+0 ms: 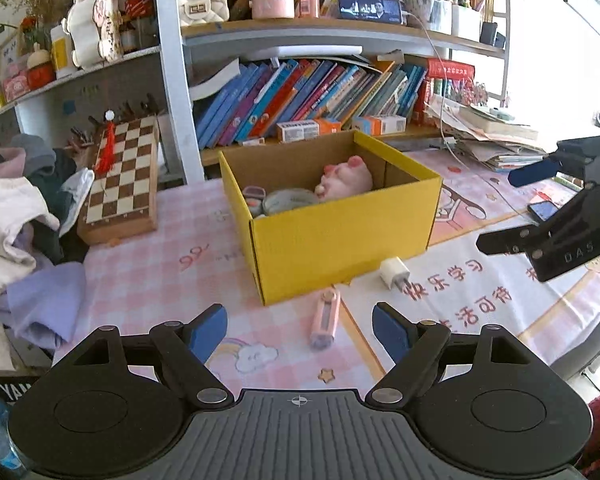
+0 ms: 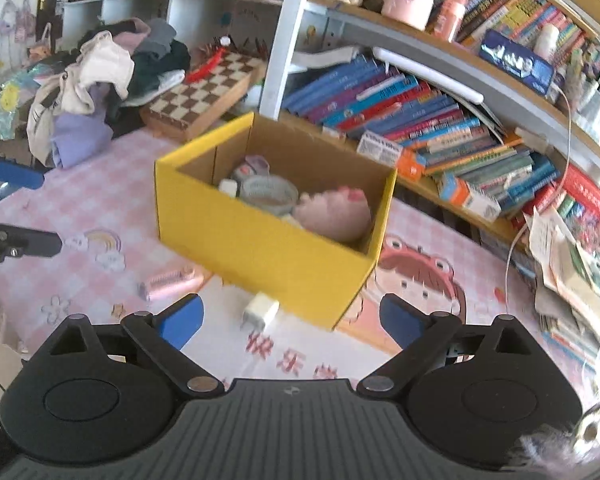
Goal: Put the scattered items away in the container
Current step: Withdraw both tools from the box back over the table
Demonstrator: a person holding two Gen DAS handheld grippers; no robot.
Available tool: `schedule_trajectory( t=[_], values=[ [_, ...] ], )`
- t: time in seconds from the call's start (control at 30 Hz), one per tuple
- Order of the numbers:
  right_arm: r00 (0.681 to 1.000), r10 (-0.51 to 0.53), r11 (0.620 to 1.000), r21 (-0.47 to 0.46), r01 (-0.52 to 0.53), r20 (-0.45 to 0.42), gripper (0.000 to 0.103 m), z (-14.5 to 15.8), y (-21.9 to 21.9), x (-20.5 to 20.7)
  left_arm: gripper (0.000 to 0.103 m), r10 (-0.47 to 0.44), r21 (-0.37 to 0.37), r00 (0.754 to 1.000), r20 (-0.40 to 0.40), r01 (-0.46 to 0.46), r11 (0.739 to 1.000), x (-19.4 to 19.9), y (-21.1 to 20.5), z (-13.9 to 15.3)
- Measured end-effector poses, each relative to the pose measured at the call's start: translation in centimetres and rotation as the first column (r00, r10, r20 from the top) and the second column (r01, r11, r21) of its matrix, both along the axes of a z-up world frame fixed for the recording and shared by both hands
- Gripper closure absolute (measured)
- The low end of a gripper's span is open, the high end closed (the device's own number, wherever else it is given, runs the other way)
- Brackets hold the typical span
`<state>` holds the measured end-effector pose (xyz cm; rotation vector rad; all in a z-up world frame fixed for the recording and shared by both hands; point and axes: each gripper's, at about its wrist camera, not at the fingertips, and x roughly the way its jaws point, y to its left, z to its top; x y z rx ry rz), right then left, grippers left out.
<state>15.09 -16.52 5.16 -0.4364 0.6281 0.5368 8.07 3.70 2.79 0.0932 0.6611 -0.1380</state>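
On the desk [image 1: 148, 280] before the yellow box [image 1: 340, 236], left to right: left gripper [image 1: 300, 330], fingers wide and empty; pink case [image 1: 325, 320] — light, rigid, slick, best pinched across its narrow sides; white charger [image 1: 394, 273] — small, hard; right gripper [image 2: 291, 316] likewise wide, empty.

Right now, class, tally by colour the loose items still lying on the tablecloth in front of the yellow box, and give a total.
Pink: 1, the pink case
White: 1, the white charger plug
Total: 2, both outside the yellow box.
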Motion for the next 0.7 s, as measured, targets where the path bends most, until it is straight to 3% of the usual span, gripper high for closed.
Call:
schedule_trajectory(
  t=[0.7],
  values=[
    [0.988, -0.141, 0.99, 0.005, 0.141, -0.064, 0.007, -5.2, 0.9, -3.2, 0.021, 0.022, 0.065, 0.999, -0.047, -0.019, 0.998, -1.3, -0.9, -4.0]
  ],
)
